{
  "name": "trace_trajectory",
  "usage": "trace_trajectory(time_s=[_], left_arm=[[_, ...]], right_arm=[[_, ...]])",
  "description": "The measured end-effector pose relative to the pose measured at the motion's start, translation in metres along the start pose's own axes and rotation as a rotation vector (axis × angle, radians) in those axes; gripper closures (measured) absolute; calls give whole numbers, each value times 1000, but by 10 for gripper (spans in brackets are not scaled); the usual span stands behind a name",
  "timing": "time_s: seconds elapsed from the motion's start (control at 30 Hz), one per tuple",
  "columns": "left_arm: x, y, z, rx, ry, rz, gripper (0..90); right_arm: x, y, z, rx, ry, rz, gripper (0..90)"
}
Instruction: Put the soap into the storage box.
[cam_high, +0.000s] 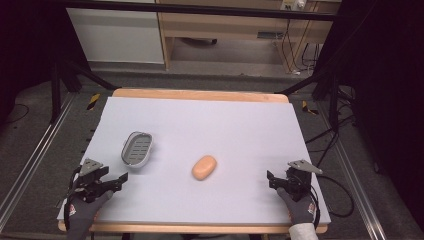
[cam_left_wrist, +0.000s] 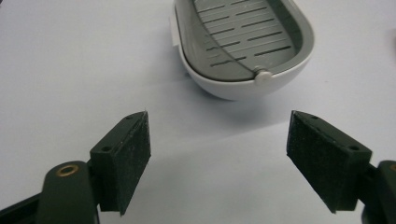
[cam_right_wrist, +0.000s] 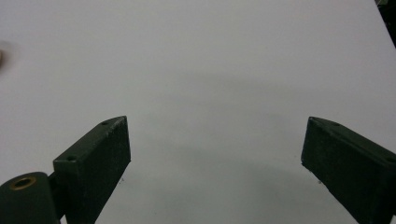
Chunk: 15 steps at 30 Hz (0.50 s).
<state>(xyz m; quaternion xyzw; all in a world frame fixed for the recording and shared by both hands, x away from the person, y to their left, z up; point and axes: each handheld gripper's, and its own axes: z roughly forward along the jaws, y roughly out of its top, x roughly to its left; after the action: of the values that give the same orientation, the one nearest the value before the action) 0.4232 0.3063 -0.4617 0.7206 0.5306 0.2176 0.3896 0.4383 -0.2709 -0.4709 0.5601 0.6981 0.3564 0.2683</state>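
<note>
From the high view I log a white-covered table (cam_high: 200, 125) with a grey soap dish (cam_high: 137, 148) on its left half and an orange soap bar (cam_high: 204, 167) near the middle, the two well apart. The dish sits upright; its slotted grey insert rests inside a white outer shell (clear in the left gripper view).

Left gripper (cam_high: 120, 179) sits at the near left corner, jaws spread wide, nothing between them. It points toward the dish (cam_left_wrist: 243, 46), which lies just ahead of the jaws and untouched.

Right gripper (cam_high: 270, 178) sits at the near right, jaws likewise spread and empty over bare table surface (cam_right_wrist: 210, 70). Both gloved hands (cam_high: 84, 207) rest at the near edge.
</note>
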Motion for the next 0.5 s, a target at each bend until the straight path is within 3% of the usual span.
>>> trace_trajectory(time_s=[0.5], left_arm=[[-27, 4, -1, -10, -55, 41, 228]], right_arm=[[4, -1, 1, 25, 5, -15, 75]])
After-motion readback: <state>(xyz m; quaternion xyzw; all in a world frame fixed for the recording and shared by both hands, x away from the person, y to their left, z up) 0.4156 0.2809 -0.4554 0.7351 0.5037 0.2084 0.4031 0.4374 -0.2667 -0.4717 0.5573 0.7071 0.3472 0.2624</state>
